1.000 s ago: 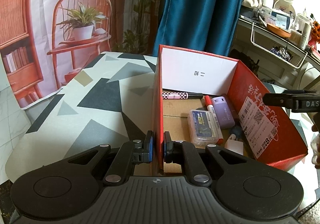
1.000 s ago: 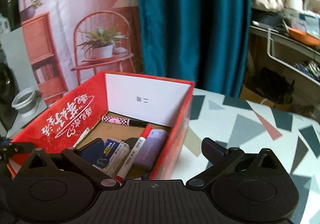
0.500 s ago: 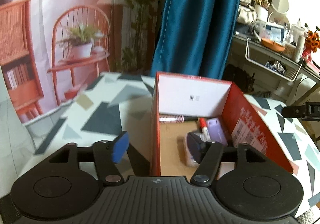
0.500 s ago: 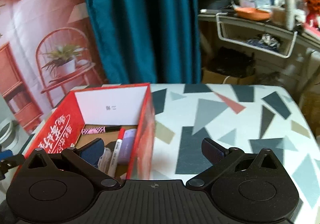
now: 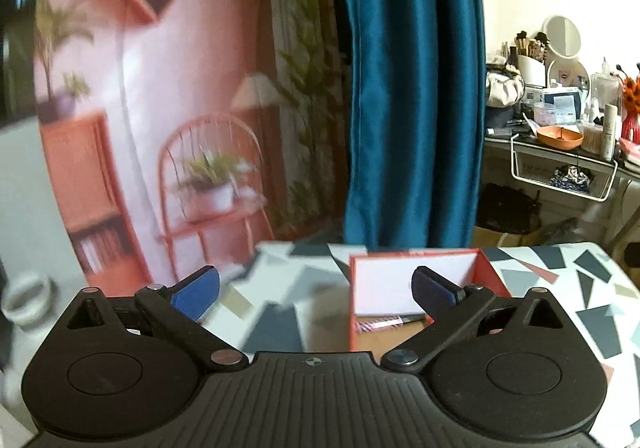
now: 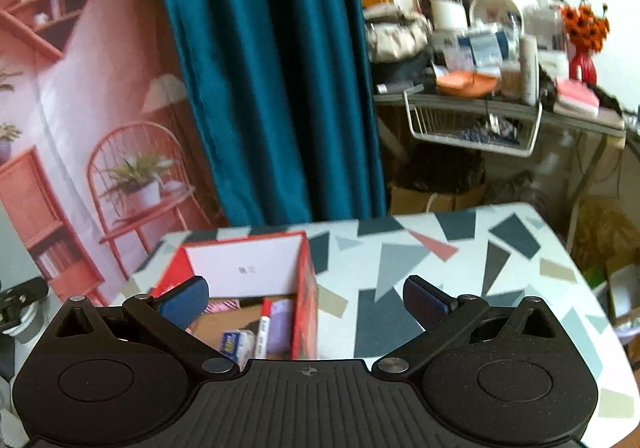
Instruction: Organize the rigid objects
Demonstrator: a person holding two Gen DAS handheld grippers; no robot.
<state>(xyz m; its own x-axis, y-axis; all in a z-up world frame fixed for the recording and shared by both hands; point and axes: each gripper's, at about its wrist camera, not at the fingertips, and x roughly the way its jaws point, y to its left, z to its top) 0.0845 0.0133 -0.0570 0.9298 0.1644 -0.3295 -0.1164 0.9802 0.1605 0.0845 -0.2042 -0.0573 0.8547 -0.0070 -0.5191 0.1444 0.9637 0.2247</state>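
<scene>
A red cardboard box point(image 5: 416, 276) with a white inner wall stands on the patterned table point(image 5: 592, 288). It also shows in the right wrist view point(image 6: 308, 280), holding a red-capped marker point(image 6: 264, 328), a lilac case point(image 6: 280, 328), a clear blue-labelled case point(image 6: 234, 344) and a pink checkered pen point(image 6: 224, 304). The pen shows in the left view too point(image 5: 384, 324). My left gripper point(image 5: 316, 290) is open and empty, raised behind the box. My right gripper point(image 6: 306, 298) is open and empty, raised above the box's right wall.
A teal curtain point(image 5: 412, 87) and a printed backdrop point(image 5: 180, 127) hang behind the table. A cluttered side table with a wire basket point(image 6: 472, 127) stands at the right. The table top point(image 6: 440, 288) stretches right of the box.
My left gripper let go of the box's left wall, opened wide and pulled up and back. My right gripper also rose and drew back, staying open. The box looks smaller in both views.
</scene>
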